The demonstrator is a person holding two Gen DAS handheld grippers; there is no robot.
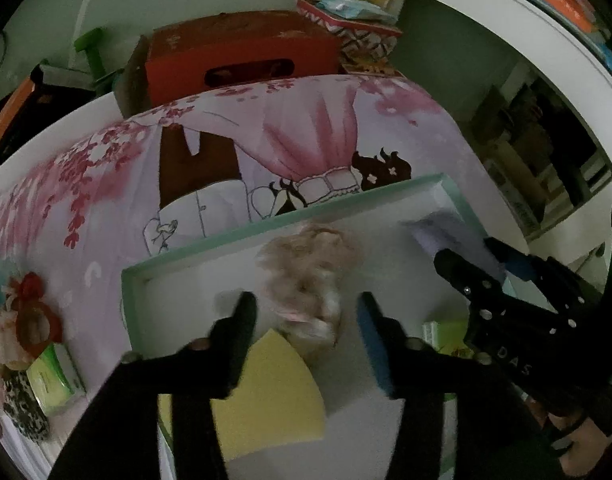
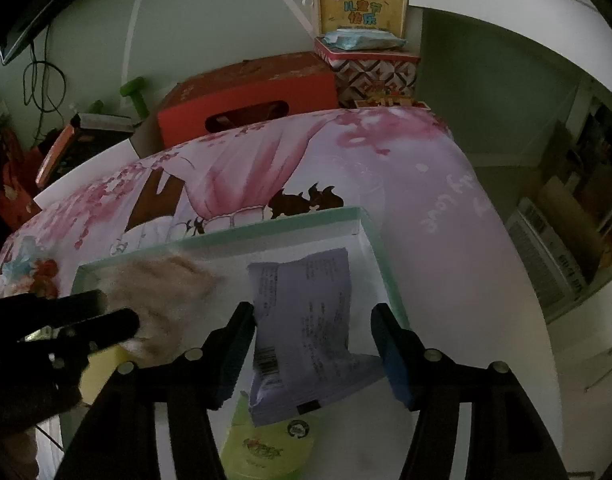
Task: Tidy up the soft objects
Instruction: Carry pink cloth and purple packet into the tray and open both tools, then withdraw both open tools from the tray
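A shallow white tray with a mint-green rim (image 1: 290, 216) (image 2: 266, 228) lies on a pink and lilac printed cloth. A fluffy beige plush toy (image 1: 310, 276) (image 2: 162, 292) lies in the tray, blurred. My left gripper (image 1: 306, 320) is open, its fingers on either side of the plush just above it. A yellow sponge (image 1: 274, 396) lies below it. My right gripper (image 2: 312, 328) is open around a lilac soft packet (image 2: 306, 320) (image 1: 446, 236) lying in the tray. A green packet (image 2: 266, 444) lies under the lilac packet's near end.
A red cardboard box (image 1: 234, 56) (image 2: 246, 92) and stacked patterned boxes (image 2: 370, 64) stand behind the cloth. At the left edge lie a doll with red trim (image 1: 30, 316), a green tissue pack (image 1: 54, 380) and a black-and-white pouch (image 1: 24, 408). White furniture curves at right (image 1: 526, 28).
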